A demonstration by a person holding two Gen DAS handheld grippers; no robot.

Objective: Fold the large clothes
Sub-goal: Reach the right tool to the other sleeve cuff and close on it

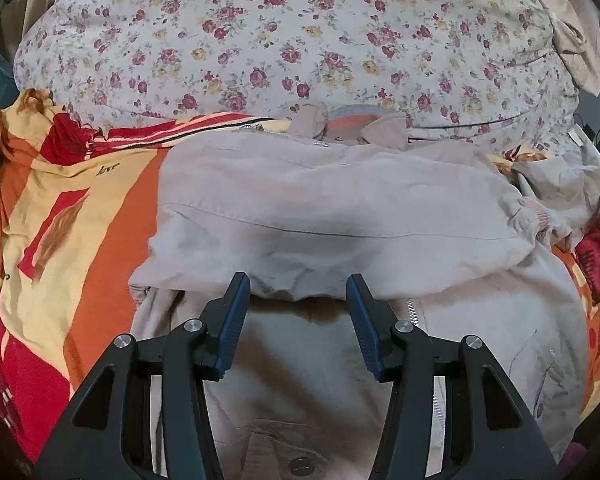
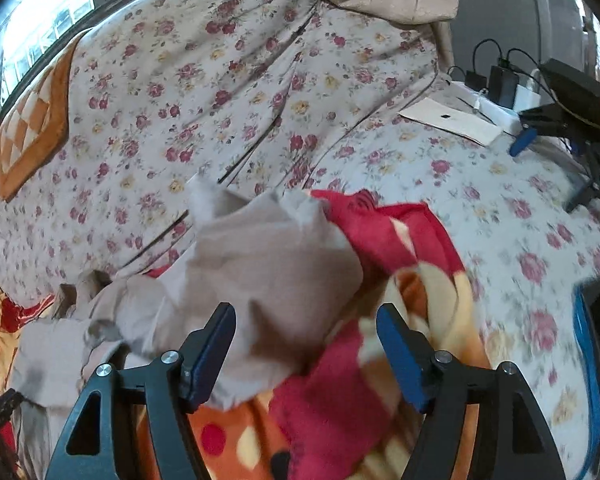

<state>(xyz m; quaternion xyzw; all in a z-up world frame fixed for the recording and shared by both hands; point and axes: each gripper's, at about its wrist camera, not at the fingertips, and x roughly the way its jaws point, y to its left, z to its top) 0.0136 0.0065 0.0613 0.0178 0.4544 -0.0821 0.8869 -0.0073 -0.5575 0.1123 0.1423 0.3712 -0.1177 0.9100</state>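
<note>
A beige jacket of soft, matte, slightly creased cloth lies spread on an orange, red and cream blanket with a fleecy nap. One sleeve is folded across the chest as a long flat band, ending in a ribbed cuff at the right. A metal zip runs down the open front, and a striped knit collar sits at the top edge. Beyond it lies a quilted floral cover, pale with small red and yellow roses.

The left hand-held gripper hangs over the jacket's front, its ridged blue pads standing apart with nothing between them, tips just at the folded sleeve's lower edge.

The right hand-held gripper stands wide, nothing pressed by its pads. It is above a crumpled beige fold of the jacket and the rumpled blanket. A flat white envelope and black chargers with cables lie far right.
</note>
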